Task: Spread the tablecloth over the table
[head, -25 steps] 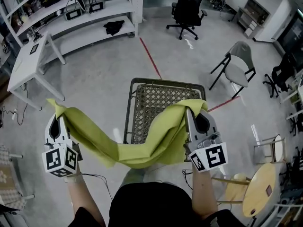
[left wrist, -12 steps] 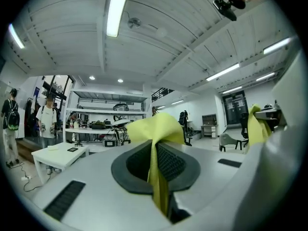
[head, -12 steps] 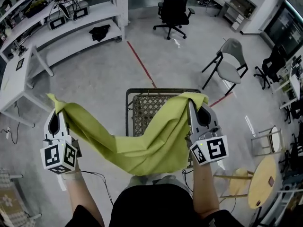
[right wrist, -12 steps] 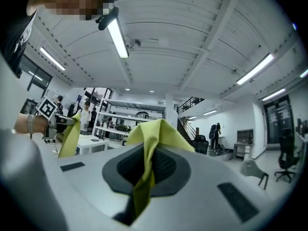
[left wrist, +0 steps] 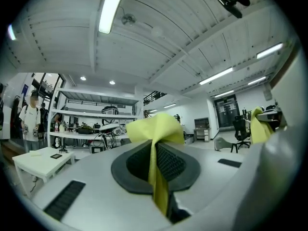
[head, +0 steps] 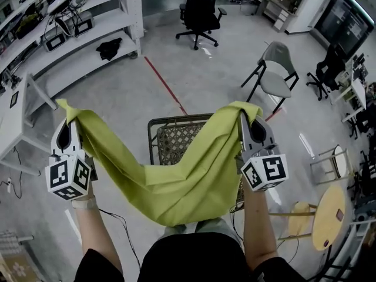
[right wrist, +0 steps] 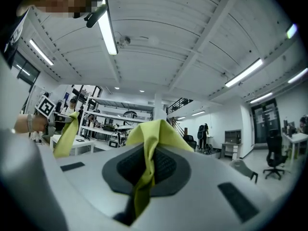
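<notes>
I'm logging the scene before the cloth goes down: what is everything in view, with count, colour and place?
tablecloth: one, yellow-green, sagging between both grippers
table: one, dark frame with woven top, on the floor below the cloth
office chair: one, black, far centre
folding chair: one, grey, far right
shelving: one, white, far left
floor line: one, red, beyond the table
round table: one, wood-coloured, near right
left gripper: one, grey, shut on a tablecloth corner
right gripper: one, grey, shut on another corner
</notes>
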A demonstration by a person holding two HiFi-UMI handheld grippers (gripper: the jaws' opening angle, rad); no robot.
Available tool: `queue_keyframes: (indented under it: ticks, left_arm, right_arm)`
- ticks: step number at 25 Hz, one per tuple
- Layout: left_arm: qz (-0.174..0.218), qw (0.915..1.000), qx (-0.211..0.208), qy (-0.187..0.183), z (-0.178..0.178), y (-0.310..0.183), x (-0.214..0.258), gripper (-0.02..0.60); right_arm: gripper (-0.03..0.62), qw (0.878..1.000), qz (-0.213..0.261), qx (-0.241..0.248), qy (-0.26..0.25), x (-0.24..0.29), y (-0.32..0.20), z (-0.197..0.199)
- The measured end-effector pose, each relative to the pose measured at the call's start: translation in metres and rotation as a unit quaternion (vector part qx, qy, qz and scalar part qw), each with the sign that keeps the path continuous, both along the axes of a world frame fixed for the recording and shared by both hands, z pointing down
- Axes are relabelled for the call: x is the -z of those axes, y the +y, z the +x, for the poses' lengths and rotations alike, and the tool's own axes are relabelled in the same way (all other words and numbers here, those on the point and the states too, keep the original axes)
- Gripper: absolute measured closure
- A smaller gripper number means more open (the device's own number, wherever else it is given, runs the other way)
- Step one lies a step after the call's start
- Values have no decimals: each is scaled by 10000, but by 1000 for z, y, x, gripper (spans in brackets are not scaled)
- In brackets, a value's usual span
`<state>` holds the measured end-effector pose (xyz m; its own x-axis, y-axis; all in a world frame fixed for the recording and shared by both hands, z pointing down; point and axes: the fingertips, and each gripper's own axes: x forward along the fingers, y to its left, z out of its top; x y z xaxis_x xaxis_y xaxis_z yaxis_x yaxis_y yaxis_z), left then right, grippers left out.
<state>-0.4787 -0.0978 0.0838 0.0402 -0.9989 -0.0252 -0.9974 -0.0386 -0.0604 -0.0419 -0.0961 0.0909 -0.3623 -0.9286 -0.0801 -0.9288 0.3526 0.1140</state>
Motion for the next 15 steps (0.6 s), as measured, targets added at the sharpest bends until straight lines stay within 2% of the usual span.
queue_keyframes:
  ticks: [7,15]
  left_arm:
    - [-111,9992,-279,-266,57,-53,4,566]
    - [-557,9966,-217,-566,116,-99,-21,566]
  right_arm:
    - [583,9999,42,-144,-63,8,-41,56]
    - [583,9980,-218,-361,-472,-16,-104,153]
